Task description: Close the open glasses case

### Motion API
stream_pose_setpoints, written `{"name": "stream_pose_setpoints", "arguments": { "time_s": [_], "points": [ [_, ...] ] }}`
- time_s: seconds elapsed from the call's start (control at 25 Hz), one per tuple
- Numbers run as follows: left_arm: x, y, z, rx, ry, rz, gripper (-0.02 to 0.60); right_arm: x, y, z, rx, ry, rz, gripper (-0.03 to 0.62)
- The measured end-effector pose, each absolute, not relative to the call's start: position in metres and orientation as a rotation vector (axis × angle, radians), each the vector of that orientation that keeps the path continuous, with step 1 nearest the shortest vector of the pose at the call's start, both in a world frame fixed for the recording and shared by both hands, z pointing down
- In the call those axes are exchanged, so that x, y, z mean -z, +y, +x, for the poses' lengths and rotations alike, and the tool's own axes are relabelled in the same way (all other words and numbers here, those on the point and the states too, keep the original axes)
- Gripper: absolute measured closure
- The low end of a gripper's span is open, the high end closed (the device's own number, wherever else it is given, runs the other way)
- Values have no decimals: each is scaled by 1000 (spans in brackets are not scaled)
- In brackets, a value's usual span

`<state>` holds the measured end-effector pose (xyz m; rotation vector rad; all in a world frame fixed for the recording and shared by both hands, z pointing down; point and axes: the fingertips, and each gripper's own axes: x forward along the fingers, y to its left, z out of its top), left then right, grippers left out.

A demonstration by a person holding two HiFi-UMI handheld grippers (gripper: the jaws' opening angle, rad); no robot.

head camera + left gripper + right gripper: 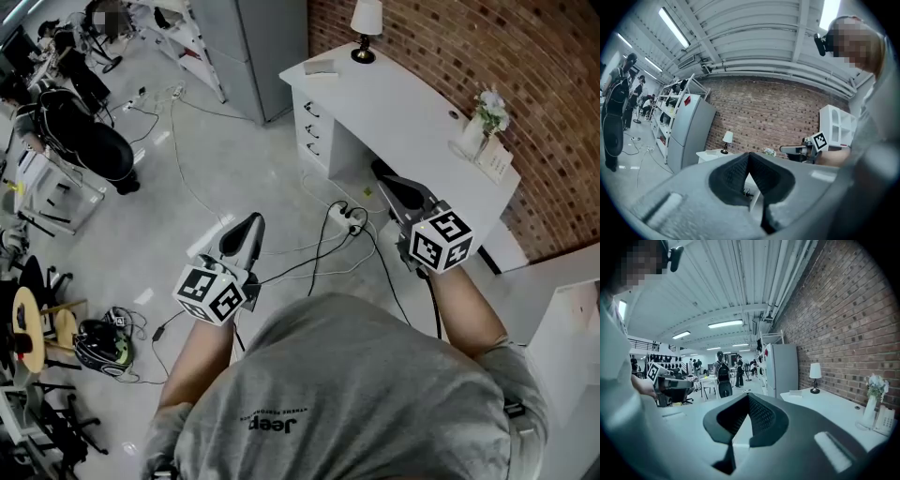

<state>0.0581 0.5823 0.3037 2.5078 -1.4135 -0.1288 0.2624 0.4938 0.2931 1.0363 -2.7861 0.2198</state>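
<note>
No glasses case showed plainly; a small flat thing (321, 67) on the white desk (412, 112) by the lamp (366, 23) might have been it, well apart from the 2 grippers. The left gripper (251, 223) and right gripper (384, 183) each had jaws pressed together, empty. Best, I judged, to approach first, then push the lid down with closed tips

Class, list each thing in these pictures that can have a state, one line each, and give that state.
left gripper: shut, nothing between the jaws
right gripper: shut, nothing between the jaws
drawers: closed
lamp: upright on the desk
vase of flowers: upright on the desk
</note>
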Motion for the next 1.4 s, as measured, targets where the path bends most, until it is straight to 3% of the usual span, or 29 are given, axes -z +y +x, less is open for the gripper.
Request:
{"name": "stream_pose_setpoints", "arguments": {
  "time_s": [0.4, 0.72, 1.4],
  "points": [
    [-312, 583, 93, 124, -1485, 2445, 584, -301, 487, 293, -219, -2815, 956, 585],
    [-324, 575, 76, 125, -1486, 2420, 584, -312, 474, 271, -246, -2826, 917, 585],
    [-316, 421, -109, 126, -1254, 2573, 584, -288, 350, 99, -203, -2784, 1143, 583]
  ]
}}
